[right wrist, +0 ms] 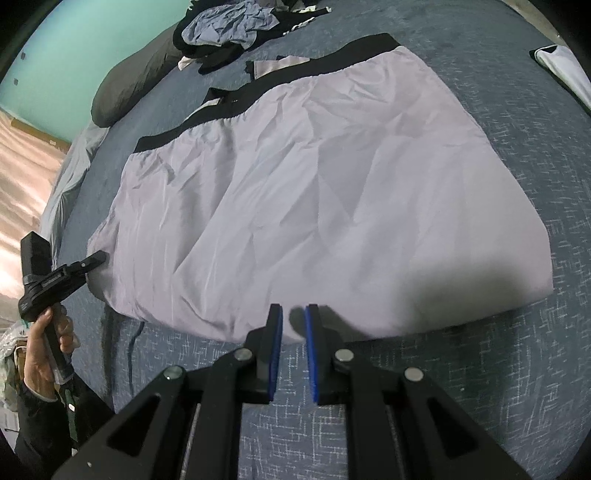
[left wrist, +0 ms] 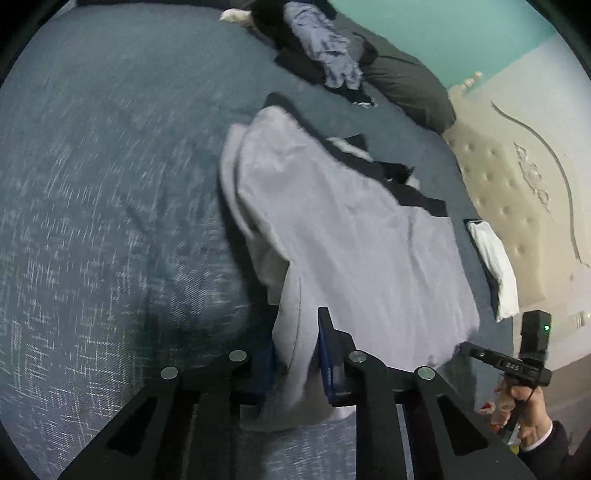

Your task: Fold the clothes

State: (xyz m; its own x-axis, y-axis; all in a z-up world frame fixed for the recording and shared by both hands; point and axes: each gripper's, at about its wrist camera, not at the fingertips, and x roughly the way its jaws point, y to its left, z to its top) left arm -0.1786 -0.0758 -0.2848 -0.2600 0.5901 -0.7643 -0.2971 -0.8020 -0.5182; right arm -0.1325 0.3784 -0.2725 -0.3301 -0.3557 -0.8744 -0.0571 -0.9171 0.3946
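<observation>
A pale lavender garment (right wrist: 314,184) with a black waistband (right wrist: 295,70) lies spread on the bed. In the left wrist view the garment (left wrist: 351,240) is bunched and lifted at its near corner. My left gripper (left wrist: 295,343) is shut on that corner, and cloth hangs between the blue pads (left wrist: 327,354). The right wrist view shows the left gripper (right wrist: 96,257) at the garment's left corner, held by a hand. My right gripper (right wrist: 293,325) hovers at the near hem, open by a narrow gap with no cloth in it. A hand holds the right gripper (left wrist: 476,350) at the lower right of the left wrist view.
The bed has a blue-grey patterned cover (left wrist: 110,184). A pile of dark and blue clothes (right wrist: 229,26) and a dark grey pillow (right wrist: 136,77) lie at the far end. A white folded item (left wrist: 495,266) sits by the beige tufted headboard (left wrist: 517,184).
</observation>
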